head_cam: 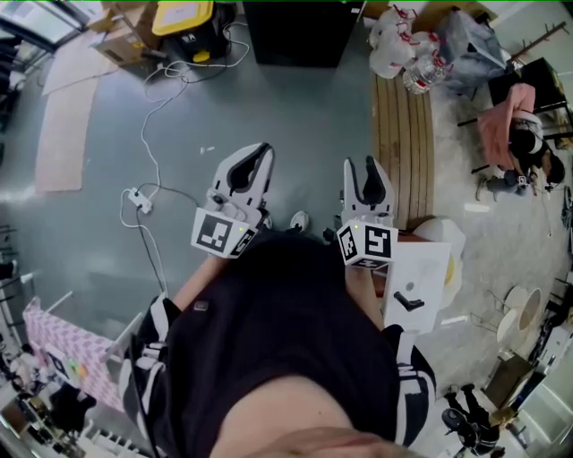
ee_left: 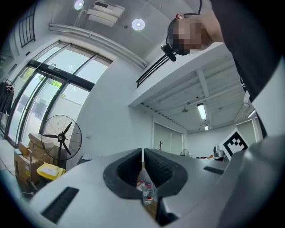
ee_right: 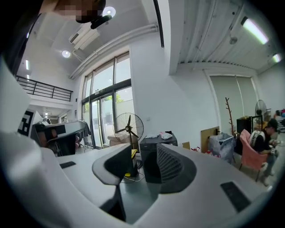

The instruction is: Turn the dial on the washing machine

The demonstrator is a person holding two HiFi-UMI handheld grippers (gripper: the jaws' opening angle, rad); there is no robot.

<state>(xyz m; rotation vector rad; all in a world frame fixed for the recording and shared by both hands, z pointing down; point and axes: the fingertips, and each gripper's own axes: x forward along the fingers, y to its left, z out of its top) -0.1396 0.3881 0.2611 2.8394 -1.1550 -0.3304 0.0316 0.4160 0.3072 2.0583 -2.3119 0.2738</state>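
Only head view shows the power strip.

i count 2 grippers, mid frame: left gripper, right gripper. 1 wood bench upper rt, 1 seated person far rt, 1 pwr strip mid left, 1 yellow box top left, 1 black cabinet top ctr. right gripper view: 2 fans, big fan n small fan.

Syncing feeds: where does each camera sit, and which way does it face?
Head view: on the person's head, facing steeply down at grey floor; dark-shirted torso, left claw and right claw show.
Left gripper view: on the left claw, facing along its shut jaws at the fan.
Right gripper view: on the right claw, along its open jaws; shares that fan.
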